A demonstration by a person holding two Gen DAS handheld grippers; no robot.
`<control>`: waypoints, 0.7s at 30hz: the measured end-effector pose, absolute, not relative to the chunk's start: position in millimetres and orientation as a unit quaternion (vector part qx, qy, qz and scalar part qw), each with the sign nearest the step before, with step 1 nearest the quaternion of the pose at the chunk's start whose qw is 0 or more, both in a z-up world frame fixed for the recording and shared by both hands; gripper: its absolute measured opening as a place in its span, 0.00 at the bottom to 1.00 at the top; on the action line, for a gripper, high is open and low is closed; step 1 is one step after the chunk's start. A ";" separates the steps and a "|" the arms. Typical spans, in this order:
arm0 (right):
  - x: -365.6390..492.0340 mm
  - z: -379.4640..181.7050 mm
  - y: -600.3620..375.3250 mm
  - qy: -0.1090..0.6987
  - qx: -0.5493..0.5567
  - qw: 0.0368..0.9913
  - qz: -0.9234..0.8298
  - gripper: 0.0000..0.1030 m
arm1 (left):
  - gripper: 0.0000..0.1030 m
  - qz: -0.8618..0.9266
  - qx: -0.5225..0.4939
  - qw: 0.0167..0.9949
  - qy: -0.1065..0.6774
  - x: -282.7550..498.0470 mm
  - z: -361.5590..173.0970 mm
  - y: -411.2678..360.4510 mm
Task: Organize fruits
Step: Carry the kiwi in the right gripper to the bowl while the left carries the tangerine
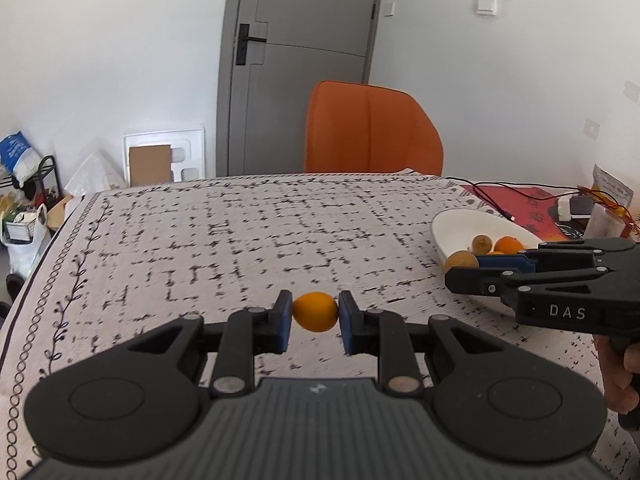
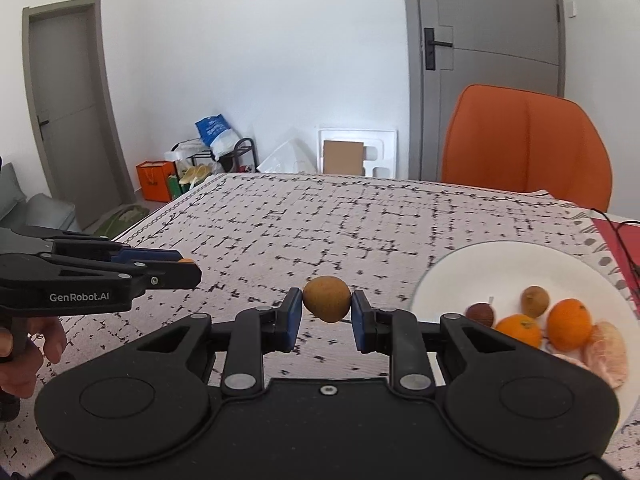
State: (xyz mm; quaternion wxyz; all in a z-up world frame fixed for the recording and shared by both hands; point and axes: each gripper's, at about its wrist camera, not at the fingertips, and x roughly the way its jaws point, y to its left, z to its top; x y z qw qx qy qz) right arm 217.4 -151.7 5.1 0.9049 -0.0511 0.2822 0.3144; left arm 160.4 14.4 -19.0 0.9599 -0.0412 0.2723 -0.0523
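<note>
Right hand-held gripper (image 2: 327, 312) clamps a brown fruit (image 2: 326, 298) above the tabletop (image 2: 320, 220); white plate (image 2: 460, 272) of fruit lies right.

A lived-in home, likely a dining room. The bench (image 1: 240, 240) wears a patterned cloth, with an orange upholstered chair (image 1: 372, 128) at twelve o'clock. Behind stand grey interior doors (image 2: 488, 60), a wall switch (image 1: 486, 5), a shoe rack (image 2: 224, 156) with bags and slippers, an orange shopping bag (image 2: 154, 180), and foam packaging (image 1: 164, 158) leaning on the wall.
</note>
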 end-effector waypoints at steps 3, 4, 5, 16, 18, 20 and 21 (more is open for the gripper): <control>219.0 7.4 -161.3 0.279 -0.046 0.909 0.306 0.24 | 0.22 -0.058 -0.038 0.960 0.271 164.0 -16.5 7.4; 219.0 7.7 -164.3 0.278 -0.045 0.910 0.304 0.24 | 0.22 -0.060 -0.036 0.960 0.271 165.4 -15.7 4.3; 219.6 8.5 -168.1 0.277 -0.044 0.911 0.301 0.24 | 0.22 -0.063 -0.035 0.960 0.270 166.8 -14.8 1.2; 227.6 10.4 -206.7 0.271 -0.025 0.924 0.270 0.24 | 0.22 -0.089 -0.020 0.958 0.271 183.0 -11.9 -32.7; 229.9 9.2 -212.6 0.271 -0.023 0.925 0.265 0.24 | 0.22 -0.093 -0.017 0.958 0.271 186.1 -12.1 -38.3; 232.8 7.5 -219.1 0.272 -0.020 0.926 0.259 0.24 | 0.23 -0.097 -0.016 0.957 0.272 189.3 -12.4 -43.1; 233.6 6.8 -222.1 0.272 -0.019 0.927 0.257 0.24 | 0.22 -0.099 -0.015 0.957 0.273 191.3 -12.6 -45.4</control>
